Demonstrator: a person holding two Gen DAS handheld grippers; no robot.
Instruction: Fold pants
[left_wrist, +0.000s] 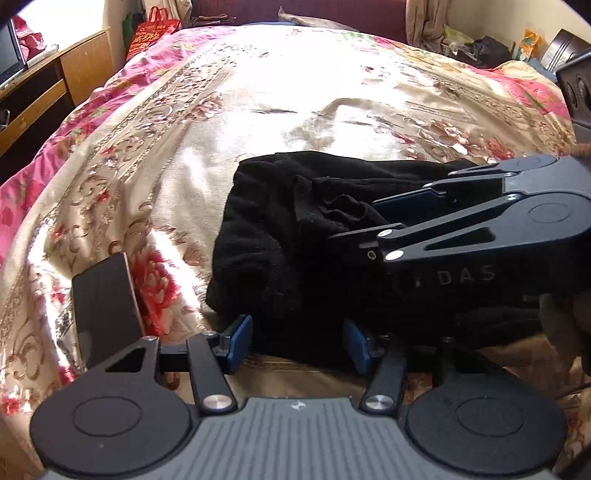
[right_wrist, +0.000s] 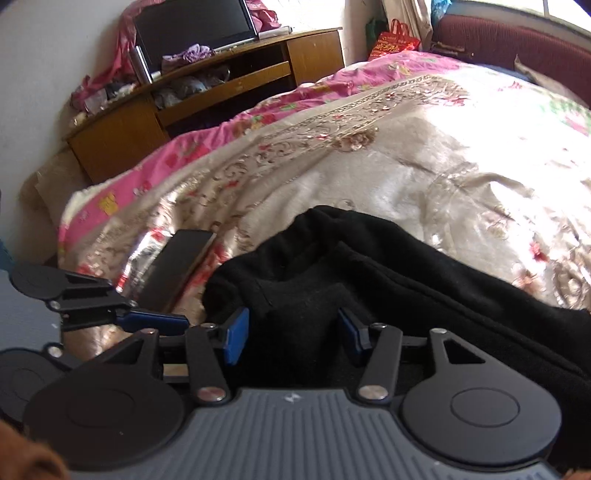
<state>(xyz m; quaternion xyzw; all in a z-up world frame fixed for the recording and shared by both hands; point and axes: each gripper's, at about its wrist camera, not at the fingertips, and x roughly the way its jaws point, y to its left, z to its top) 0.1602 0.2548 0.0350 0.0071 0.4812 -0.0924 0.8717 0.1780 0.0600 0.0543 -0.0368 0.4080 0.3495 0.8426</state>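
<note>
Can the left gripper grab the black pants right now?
Probably yes. The left gripper is open, with the black pants lying on the bedspread right between its fingers. The right gripper is alongside, not blocking it.

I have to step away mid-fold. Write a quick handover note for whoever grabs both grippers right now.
Left gripper: jaws open, straddling the near edge of the black pants, nothing clamped.
Right gripper: jaws open over the pants, to the left gripper's right.
Pants: bunched in a rumpled heap on the floral bedspread; a dark flat board lies to their left.
Done: no neat fold visible.
Left: grasp, spread flat, fold.
</note>
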